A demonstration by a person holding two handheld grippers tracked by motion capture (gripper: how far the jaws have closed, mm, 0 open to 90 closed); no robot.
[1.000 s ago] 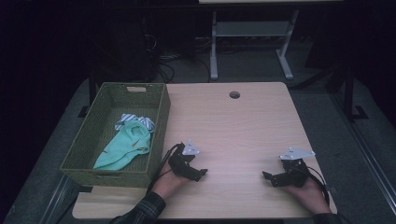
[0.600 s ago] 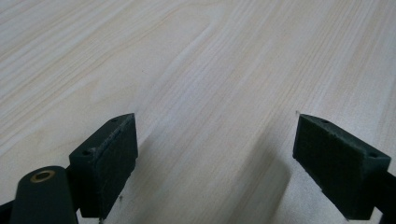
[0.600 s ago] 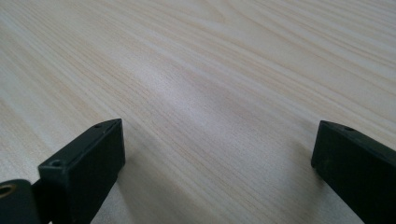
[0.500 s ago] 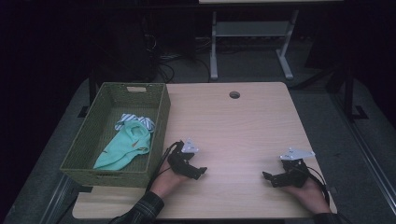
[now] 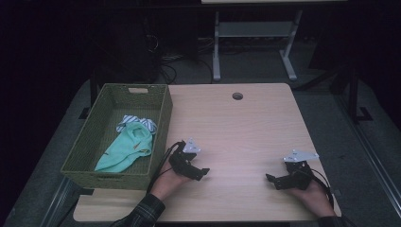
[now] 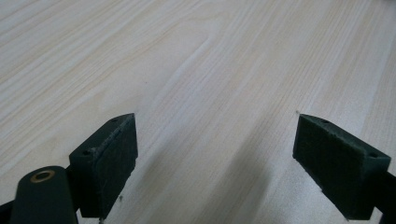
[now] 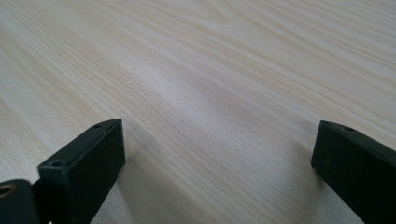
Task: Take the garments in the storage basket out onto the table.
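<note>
My left gripper [image 5: 201,172] rests on the light wooden table [image 5: 236,132] near its front edge, just right of the green basket [image 5: 85,156]. It is open, and in the left gripper view [image 6: 215,154] its jaws stand wide apart over bare wood. My right gripper [image 5: 272,179] lies at the front right of the table, held by a hand [image 5: 312,198]. It is open too, and the right gripper view [image 7: 217,158] has nothing between the pads. A mint green garment [image 5: 125,149] lies inside the basket, with a striped cloth [image 5: 135,120] behind it.
The woven basket stands along the table's left edge. A round cable hole [image 5: 237,96] sits near the table's far edge. Beyond the table stands a white metal frame [image 5: 255,38] on a dark floor with cables [image 5: 170,56].
Both grippers stay in nearly the same spots on the table. The left gripper has shifted very slightly; the basket and clothes have not moved.
</note>
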